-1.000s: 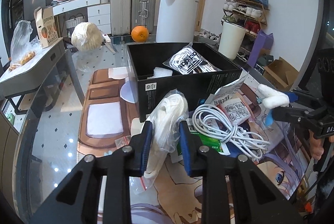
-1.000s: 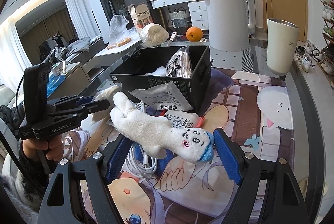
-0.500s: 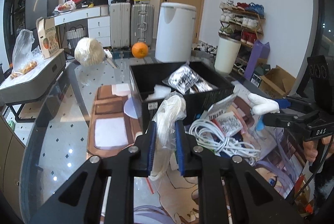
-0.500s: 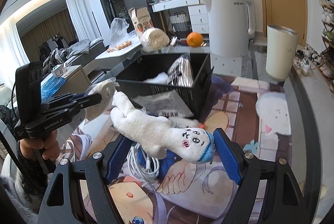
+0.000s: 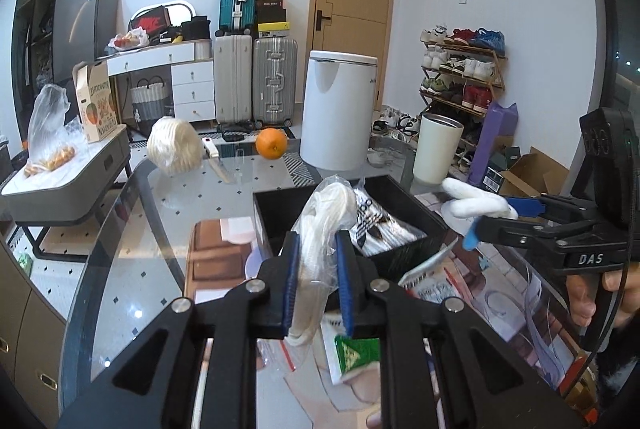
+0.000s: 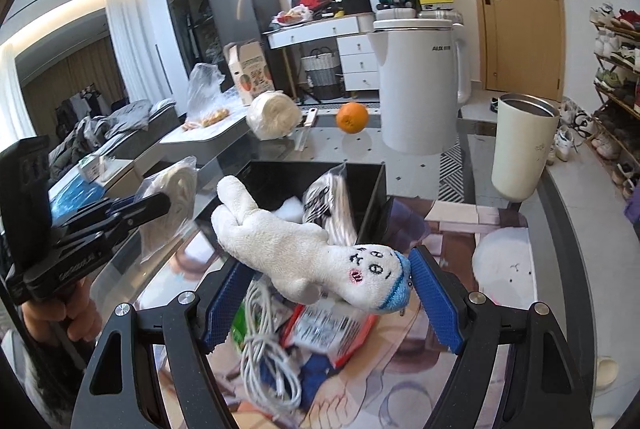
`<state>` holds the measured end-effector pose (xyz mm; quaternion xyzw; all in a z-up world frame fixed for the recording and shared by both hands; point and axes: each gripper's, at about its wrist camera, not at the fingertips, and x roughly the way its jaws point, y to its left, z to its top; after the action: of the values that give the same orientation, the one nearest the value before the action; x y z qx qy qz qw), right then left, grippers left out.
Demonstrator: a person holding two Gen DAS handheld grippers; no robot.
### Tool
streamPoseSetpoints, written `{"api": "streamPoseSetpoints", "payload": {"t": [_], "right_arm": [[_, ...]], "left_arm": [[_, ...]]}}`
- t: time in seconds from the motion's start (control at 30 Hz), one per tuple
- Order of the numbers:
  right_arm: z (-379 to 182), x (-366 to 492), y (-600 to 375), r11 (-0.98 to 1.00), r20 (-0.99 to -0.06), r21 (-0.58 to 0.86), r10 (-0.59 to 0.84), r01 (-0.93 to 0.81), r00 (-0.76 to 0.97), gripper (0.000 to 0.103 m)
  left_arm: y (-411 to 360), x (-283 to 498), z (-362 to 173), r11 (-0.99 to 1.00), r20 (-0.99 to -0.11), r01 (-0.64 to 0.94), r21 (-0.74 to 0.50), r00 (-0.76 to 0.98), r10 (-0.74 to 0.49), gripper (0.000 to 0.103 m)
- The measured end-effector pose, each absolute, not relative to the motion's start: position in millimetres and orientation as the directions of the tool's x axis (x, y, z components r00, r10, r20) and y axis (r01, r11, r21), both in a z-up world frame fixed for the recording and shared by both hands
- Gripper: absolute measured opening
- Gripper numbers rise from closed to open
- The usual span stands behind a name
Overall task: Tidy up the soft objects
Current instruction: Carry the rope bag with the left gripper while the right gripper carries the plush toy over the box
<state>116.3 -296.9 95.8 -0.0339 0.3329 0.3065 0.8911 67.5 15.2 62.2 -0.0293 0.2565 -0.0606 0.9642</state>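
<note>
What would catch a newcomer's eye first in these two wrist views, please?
Probably the white plush toy with its drawn face and blue cap, held crosswise in the right gripper above a tangle of white cable. Next, the clear bag of white rope pinched in the left gripper, lifted just in front of the black box. Behind, a bright orange sits on the glass table.
</note>
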Motion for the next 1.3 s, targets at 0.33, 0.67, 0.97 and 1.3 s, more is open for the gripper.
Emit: {"api": "streamPoseSetpoints", "payload": {"t": [0.33,0.67,0.97,1.3], "right_arm": [[98.8,147.4,-273.7,0.808,-0.627,0.122,0.513,-0.576,0.586,0.080],[92.7,172.3,-254.4,0.808,-0.652,0.085,0.488,-0.584,0.580,0.080],[87.1,187.1,-251.3,0.809,-0.660,0.085,0.483,-0.582,0.576,0.080],[86.6,193.7,-249.8,0.803,-0.663,0.084,0.487,-0.590,0.569,0.080]], "left_arm": [[9.0,96.0,65.8,0.989,-0.487,0.126,-0.080,0.861,-0.149,0.015],[10.3,116.7,60.4,0.988,-0.493,0.126,-0.087,0.857,-0.153,0.015],[3.8,133.8,47.6,0.987,-0.523,0.141,-0.078,0.837,-0.161,0.015],[-8.5,151.4,26.3,0.986,-0.578,0.161,-0.050,0.800,-0.160,0.015]]}}
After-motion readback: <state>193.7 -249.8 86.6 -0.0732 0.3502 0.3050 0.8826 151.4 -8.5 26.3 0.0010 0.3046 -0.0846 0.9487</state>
